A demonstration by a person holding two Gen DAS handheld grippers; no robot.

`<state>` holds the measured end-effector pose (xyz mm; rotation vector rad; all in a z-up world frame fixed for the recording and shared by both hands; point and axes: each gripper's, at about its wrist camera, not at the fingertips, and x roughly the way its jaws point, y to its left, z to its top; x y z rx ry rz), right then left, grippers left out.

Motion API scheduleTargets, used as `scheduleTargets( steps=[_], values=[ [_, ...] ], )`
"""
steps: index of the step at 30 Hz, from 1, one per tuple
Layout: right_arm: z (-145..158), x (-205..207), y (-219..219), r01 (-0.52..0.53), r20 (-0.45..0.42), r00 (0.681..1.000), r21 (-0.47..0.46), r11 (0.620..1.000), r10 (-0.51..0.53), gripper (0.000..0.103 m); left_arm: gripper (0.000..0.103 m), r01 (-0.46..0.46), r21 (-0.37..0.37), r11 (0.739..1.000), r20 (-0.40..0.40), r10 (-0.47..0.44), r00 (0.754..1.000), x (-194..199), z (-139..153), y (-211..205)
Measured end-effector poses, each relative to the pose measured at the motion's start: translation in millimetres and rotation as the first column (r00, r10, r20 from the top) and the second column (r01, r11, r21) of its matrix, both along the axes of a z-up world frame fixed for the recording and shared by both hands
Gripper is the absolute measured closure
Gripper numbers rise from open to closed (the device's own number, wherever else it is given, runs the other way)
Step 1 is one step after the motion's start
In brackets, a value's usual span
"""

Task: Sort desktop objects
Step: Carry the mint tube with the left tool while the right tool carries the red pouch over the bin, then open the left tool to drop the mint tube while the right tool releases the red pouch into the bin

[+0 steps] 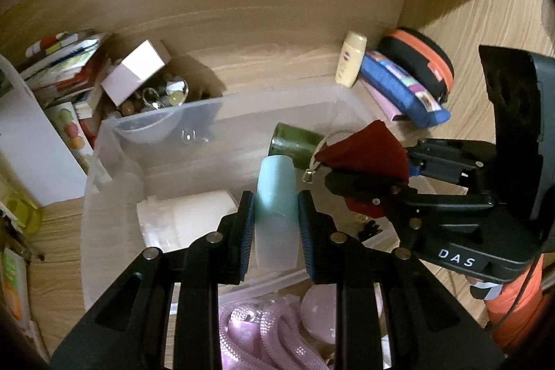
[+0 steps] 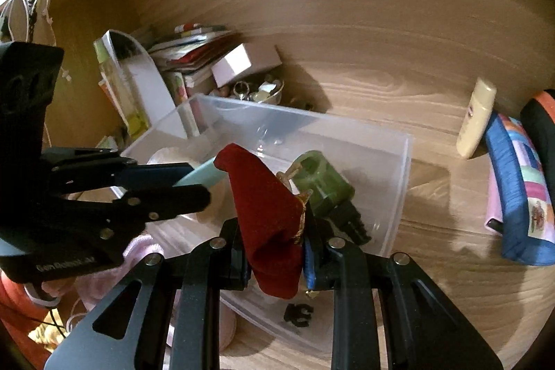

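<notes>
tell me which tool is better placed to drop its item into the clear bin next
Left, probably. The left tool holds the pale blue tube well inside the clear bin; the right tool holds the red cloth pouch nearer the bin's front edge.

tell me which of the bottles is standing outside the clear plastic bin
The pale yellow plastic bottle, leaning against the wooden back wall. The dark green bottle lies inside the bin; the left gripper holds the light blue one.

"DAS" on right gripper (image 1: pixel 350 186) body; other lettering too blurred.
</notes>
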<state>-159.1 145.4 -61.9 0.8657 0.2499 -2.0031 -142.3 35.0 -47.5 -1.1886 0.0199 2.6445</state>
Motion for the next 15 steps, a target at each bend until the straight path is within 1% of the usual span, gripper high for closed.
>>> scheduleTargets(
  steps=[2,3,6,10,15],
  values=[
    [-4.0,-1.1,-0.7,-0.002,0.013,1.0,0.012,1.0,0.002,0.082,0.079,0.009,-0.016,1.0,0.008,-0.009,1.0,-0.3,-1.6,2.9],
    [-3.6,-0.1,-0.4,0.003,-0.001,1.0,0.018,1.0,-0.003,0.082,0.079,0.015,-0.029,0.999,0.012,-0.014,1.0,0.0,-2.4,4.7],
    [-3.0,-0.7,0.4,0.007,0.005,1.0,0.019,1.0,-0.007,0.082,0.079,0.017,-0.056,0.998,0.02,-0.016,1.0,-0.5,-3.9,6.1],
    [-3.6,-0.9,-0.4,0.009,0.005,1.0,0.025,1.0,-0.009,0.08,0.079,0.024,-0.063,0.998,0.032,-0.022,0.999,-1.3,-6.2,6.4],
    [-3.6,3.1,-3.1,0.008,-0.024,1.0,0.047,0.999,-0.007,0.079,0.079,0.014,-0.073,0.997,0.029,-0.012,0.999,-0.4,-5.4,5.8]
  ],
)
